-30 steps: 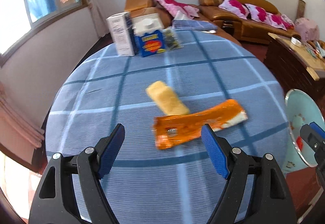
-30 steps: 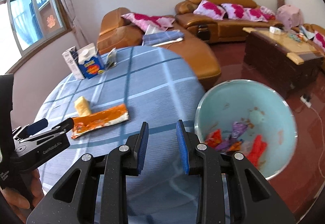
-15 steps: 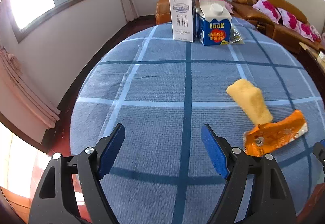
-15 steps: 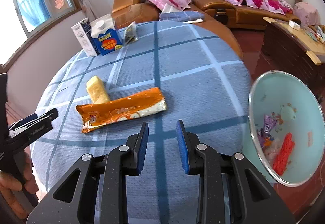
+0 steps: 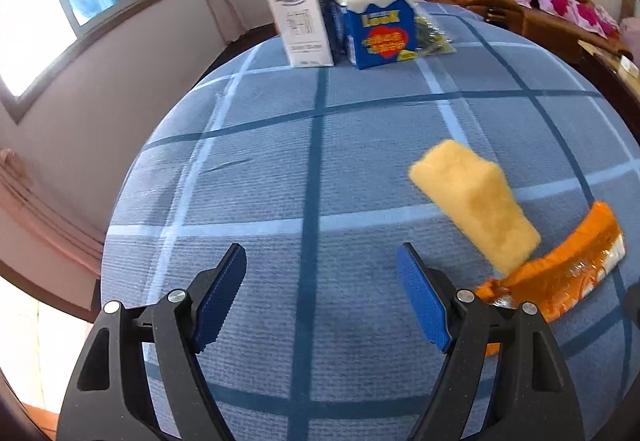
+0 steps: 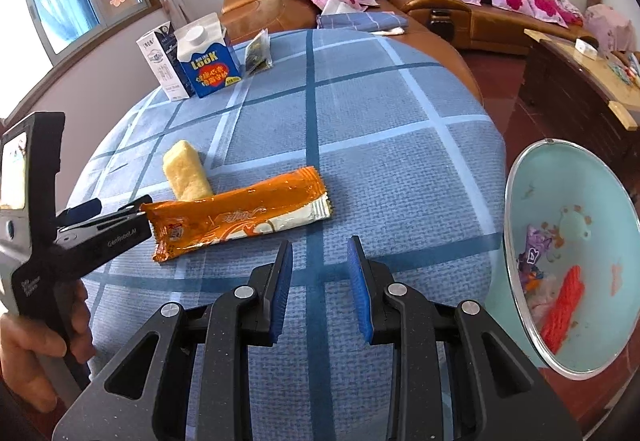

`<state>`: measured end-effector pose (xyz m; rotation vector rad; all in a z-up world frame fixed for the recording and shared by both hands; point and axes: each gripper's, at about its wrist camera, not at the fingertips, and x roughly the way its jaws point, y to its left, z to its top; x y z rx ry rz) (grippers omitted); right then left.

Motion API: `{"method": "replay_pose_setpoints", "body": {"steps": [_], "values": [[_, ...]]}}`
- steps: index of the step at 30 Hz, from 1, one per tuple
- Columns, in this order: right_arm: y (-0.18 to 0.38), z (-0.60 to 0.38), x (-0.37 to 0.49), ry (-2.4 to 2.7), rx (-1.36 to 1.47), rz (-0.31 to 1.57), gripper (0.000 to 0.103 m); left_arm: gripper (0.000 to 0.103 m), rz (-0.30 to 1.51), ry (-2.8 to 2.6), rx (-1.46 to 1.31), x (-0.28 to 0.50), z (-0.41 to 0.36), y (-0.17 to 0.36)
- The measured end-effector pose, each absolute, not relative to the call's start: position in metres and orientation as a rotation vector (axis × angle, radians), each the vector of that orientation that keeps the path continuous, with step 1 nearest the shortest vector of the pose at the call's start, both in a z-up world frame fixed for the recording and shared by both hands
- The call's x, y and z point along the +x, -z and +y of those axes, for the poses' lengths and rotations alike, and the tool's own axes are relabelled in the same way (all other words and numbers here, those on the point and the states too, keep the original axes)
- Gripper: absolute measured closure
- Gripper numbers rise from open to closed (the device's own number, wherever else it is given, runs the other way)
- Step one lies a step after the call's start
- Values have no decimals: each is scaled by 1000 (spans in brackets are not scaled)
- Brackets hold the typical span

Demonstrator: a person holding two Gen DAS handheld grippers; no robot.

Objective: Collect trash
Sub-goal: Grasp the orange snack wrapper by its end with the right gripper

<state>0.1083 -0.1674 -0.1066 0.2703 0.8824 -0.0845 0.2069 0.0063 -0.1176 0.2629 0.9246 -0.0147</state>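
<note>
While the orange wrapper (image 6: 240,219) lies flat on the table (image 6: 400,145), we read its long axis as running left to right across both views, its crimped torn end toward our left side and its pale sealed end toward the middle of the cloth. Our left gripper (image 5: 320,301) holds its fingers spread wide with nothing between them, and the wrapper sits off to the right of them, its near end just beyond the right finger (image 5: 420,305), not in the gap. From the right wrist view the left gripper (image 6: 108,217) shows its tips just at the wrapper's crimped end; whether they touch it we cannot tell. Our right gripper (image 6: 320,281) keeps its fingers at a narrow gap, empty, and the wrapper lies ahead and to the left of them, near but apart. So we judge the left the nearer of the two, needing a swing to its right to straddle the wrapper across its short width. A yellow sponge-like block (image 5: 474,203) rests against the wrapper's far edge and could get caught in a careless pinch. The teal trash bin (image 6: 532,177) stands off the table's right edge, closer to our right gripper, already holding some scraps.
</note>
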Motion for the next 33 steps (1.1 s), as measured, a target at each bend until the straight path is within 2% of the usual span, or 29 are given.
{"method": "replay_pose_setpoints", "body": {"steps": [14,20,23,29,30,31,32,33], "values": [[108,-186,147,52,307,901,74,27,940,249,271,159,-39,118],[98,-190,165,14,360,884,74,27,929,173,224,160,-8,110],[95,-177,165,-14,361,881,69,25,927,132,170,167,16,103],[108,-150,168,-47,358,935,69,25,920,36,110,183,48,95],[110,-145,167,-46,338,937,73,25,924,25,105,185,50,96],[110,-142,166,-51,328,934,84,25,926,19,102,186,52,97],[109,-137,165,-61,307,933,85,25,928,16,99,187,53,97],[107,-134,164,-62,286,927,91,25,931,16,98,187,53,98]]}}
